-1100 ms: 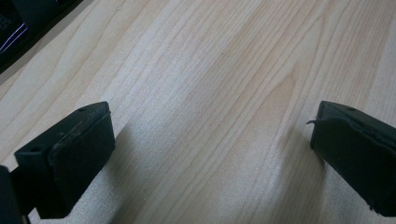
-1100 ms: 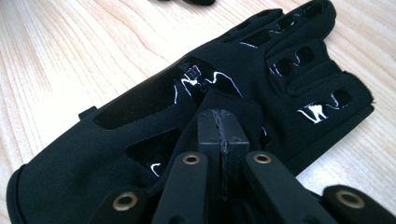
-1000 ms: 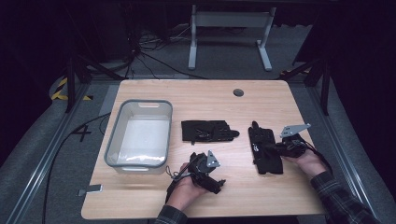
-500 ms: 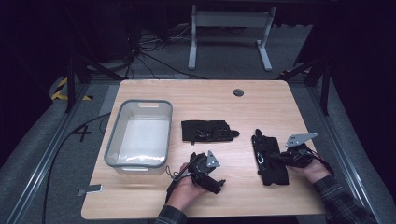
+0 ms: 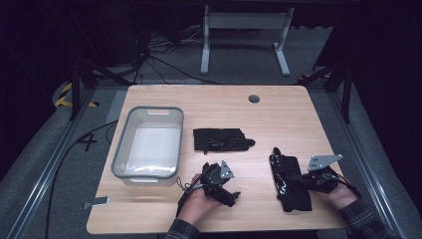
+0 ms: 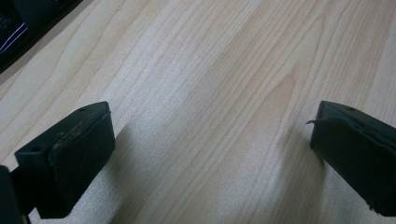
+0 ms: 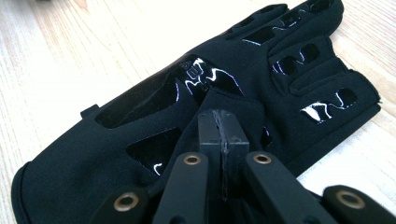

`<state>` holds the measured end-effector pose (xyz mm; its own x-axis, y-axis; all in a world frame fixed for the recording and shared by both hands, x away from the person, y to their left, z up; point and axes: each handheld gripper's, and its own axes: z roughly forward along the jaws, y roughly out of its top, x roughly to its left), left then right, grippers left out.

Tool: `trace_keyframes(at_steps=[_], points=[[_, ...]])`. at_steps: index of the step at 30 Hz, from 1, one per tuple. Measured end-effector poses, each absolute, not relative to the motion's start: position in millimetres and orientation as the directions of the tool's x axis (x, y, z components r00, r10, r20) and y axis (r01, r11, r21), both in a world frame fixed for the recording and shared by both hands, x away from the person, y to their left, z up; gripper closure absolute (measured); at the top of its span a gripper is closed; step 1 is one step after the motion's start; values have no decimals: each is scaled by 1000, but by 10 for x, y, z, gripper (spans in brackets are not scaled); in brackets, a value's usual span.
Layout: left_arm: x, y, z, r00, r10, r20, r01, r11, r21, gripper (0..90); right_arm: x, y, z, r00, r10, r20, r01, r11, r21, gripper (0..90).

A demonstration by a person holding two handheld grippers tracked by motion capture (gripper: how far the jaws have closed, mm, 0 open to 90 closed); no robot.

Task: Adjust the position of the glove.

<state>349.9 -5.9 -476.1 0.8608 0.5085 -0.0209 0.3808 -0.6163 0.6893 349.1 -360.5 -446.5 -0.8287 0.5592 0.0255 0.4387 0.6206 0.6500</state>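
Toward the tabletop's [image 5: 149, 214] left edge stands a clear plastic bin [image 5: 149, 143], rectangular with rounded corners and a thick grey rim; its floor looks pale and glossy. To its right, near the middle of the pale wood-grain top, a black glove [image 5: 222, 139] lies flat, fingers pointing right.

Near the front edge, just left of centre, the left gripper [image 5: 232, 196] rests low over bare wood in the person's left hand [image 5: 195, 203], a grey three-cornered plate on top. In the left gripper view its two black jaws stand wide apart with only wood grain between their matte, slightly frayed pads [image 6: 84, 156]; it holds nothing.

Further right, by the front right corner, a second black glove [image 5: 288, 181] lies lengthwise, fingers toward the far edge and cuff toward the front edge. The right gripper [image 5: 298, 178] comes in from the glove's right side, held by the right hand [image 5: 338, 191], and its jaws are pinched together on a raised fold of the glove's fabric near the palm. In the right gripper view the second glove is soft, matte stretch cloth with shiny, rubbery black patches on the back and finger segments, and the fabric bunches up around the jaw tips.
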Motion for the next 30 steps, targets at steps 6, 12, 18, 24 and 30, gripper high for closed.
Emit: trace_keyframes(at_steps=[6, 12, 18, 24, 30], points=[[3498, -59, -4761, 861, 509, -21, 381, -616, 689, 2, 3553, -3739, -4359, -806, 592, 14, 426, 562, 709, 713], [3498, -59, -4761, 861, 509, -21, 381, -616, 689, 2, 3736, -3972, -4405, -739, 674, 14, 483, 515, 708, 489], [3499, -59, -4761, 861, 508, -21, 381, -616, 689, 2, 3863, -4192, -4518, -685, 729, 21, 520, 469, 714, 329], [3499, -59, -4761, 861, 508, -22, 381, -616, 690, 2, 3916, -4272, -4617, -653, 757, -1, 524, 452, 722, 208], [3506, -60, -4756, 862, 507, -18, 379, -621, 686, 4, 3919, -4282, -4623, -637, 771, -24, 528, 458, 715, 176]])
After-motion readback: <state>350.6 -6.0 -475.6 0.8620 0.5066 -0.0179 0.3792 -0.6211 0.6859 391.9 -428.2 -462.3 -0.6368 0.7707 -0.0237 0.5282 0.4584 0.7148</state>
